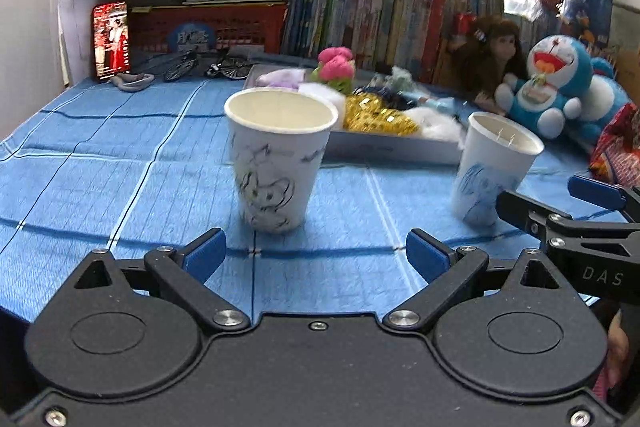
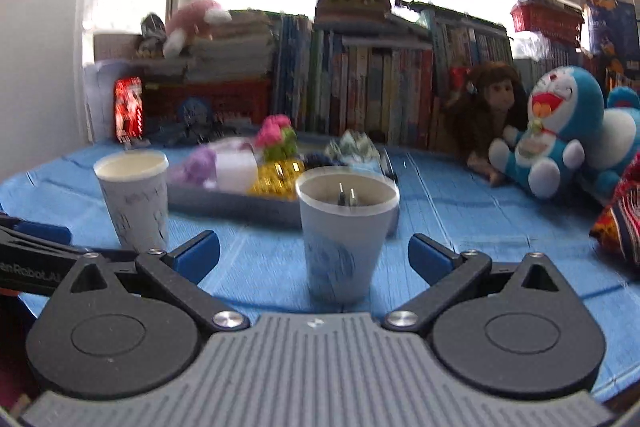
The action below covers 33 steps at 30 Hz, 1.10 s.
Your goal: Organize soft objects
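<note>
Two white paper cups stand upright on the blue cloth. The one with a black drawing is just beyond my left gripper, which is open and empty. The one with a blue drawing stands in front of my right gripper, also open and empty; small metal bits show inside it. Behind the cups lies a grey tray holding soft items: a pink and green flower, a gold sequined piece, purple and white fluff.
A blue-and-white plush cat and a brown-haired doll sit at the right. A row of books and a red crate line the back. A lit phone stands at back left. My right gripper's arm shows at the left view's right edge.
</note>
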Motion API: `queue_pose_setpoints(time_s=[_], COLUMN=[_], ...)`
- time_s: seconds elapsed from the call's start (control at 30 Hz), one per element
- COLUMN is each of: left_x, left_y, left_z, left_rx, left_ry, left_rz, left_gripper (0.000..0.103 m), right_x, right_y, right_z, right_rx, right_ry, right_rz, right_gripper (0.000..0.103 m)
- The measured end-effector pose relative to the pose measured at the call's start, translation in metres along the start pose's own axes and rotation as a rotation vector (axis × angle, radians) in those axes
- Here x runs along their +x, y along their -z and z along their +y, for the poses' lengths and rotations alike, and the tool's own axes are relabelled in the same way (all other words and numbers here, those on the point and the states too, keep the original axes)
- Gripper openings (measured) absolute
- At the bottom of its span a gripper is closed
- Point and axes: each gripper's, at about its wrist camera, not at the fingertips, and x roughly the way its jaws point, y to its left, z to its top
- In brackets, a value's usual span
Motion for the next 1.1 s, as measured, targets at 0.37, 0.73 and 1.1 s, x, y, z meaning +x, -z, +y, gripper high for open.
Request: queue_pose_setpoints(time_s=[0.37, 0.73, 1.1], left_x=[0.031, 0.042, 0.044], left_y=[0.021, 0.020, 0.019], left_z=[0.005, -0.002, -0.002], left_rx=[0.015, 0.053, 0.048], left_ry=[-0.063, -0.096, -0.100], left_rz=[0.045, 0.051, 0.058], left_gripper=[0.098, 0.103, 0.103], right_x=[0.028, 0.034, 0.036], right_y=[0.033, 0.041, 0.040], right_z=[-0.003, -0.004, -0.005], right_rx=[0.008, 0.038, 0.037], right_ry=[0.063, 0.056, 0.045], right_rz=[0.105, 0.127, 0.143], right_gripper=[0.103, 0.103, 0.103])
